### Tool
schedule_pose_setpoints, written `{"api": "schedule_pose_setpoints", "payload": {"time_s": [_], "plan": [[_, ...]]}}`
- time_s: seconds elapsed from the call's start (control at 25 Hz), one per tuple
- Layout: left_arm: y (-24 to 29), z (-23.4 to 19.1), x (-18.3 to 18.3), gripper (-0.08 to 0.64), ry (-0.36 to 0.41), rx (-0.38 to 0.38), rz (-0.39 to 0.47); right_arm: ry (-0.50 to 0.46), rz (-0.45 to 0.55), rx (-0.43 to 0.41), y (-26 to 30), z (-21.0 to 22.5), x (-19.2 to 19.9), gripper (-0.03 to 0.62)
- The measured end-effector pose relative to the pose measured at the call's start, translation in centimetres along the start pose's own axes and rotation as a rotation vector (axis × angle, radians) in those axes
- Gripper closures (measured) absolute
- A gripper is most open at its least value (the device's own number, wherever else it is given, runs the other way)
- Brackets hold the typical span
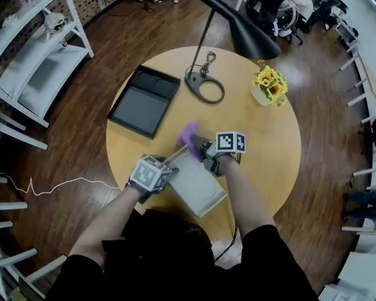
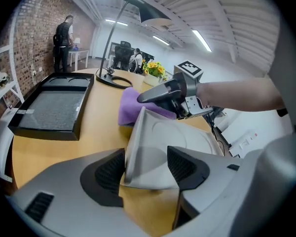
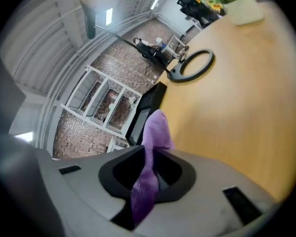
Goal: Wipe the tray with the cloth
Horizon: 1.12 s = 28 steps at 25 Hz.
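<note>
A pale grey tray point(image 1: 197, 184) lies at the near edge of the round wooden table point(image 1: 263, 149). My left gripper point(image 1: 173, 163) straddles its near-left corner. In the left gripper view the tray point(image 2: 172, 142) sits between the wide jaws of that gripper point(image 2: 145, 164): its raised rim runs along the left pad, and the right pad stands over the tray's floor without clearly pressing. My right gripper point(image 1: 202, 147) hovers at the tray's far corner, shut on a purple cloth point(image 1: 189, 132). The cloth point(image 3: 155, 130) hangs out from between the jaws of the right gripper point(image 3: 150, 169).
A black tray point(image 1: 141, 105) sits on the table's far left. A black lamp's ring base point(image 1: 204, 86) stands at the back, its shade point(image 1: 241, 27) overhanging. Yellow flowers in a pot point(image 1: 269, 85) are at the back right. White shelving point(image 1: 31, 55) stands left of the table.
</note>
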State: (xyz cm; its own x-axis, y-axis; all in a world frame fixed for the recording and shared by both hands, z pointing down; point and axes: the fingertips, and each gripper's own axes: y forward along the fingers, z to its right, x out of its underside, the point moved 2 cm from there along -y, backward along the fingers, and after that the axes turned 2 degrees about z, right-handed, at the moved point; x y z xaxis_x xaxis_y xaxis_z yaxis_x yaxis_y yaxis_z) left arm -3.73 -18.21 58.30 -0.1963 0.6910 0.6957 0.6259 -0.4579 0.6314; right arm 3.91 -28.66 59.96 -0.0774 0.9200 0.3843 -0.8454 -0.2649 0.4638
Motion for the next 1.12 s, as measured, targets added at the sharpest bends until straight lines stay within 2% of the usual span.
{"api": "schedule_pose_setpoints", "payload": {"time_s": [0.16,0.28,0.56,0.76,1.12], "plan": [[-0.3,0.0,-0.1,0.296,-0.013,0.007,0.01,0.081,-0.054,-0.018,-0.1,1.2,1.6,0.541],[-0.3,-0.3,0.2,0.296,-0.034,0.009,0.007,0.079,-0.115,-0.026,-1.4,2.1,3.2,0.548],[-0.4,-0.8,0.4,0.29,-0.08,0.02,-0.005,0.15,-0.122,-0.095,-3.8,1.9,5.4,0.549],[-0.3,-1.0,0.4,0.288,-0.077,0.012,-0.01,0.084,-0.182,-0.09,-5.7,2.6,6.6,0.549],[-0.3,-1.0,0.4,0.287,-0.075,0.003,-0.014,0.064,-0.273,-0.104,-9.6,3.0,9.5,0.549]]}}
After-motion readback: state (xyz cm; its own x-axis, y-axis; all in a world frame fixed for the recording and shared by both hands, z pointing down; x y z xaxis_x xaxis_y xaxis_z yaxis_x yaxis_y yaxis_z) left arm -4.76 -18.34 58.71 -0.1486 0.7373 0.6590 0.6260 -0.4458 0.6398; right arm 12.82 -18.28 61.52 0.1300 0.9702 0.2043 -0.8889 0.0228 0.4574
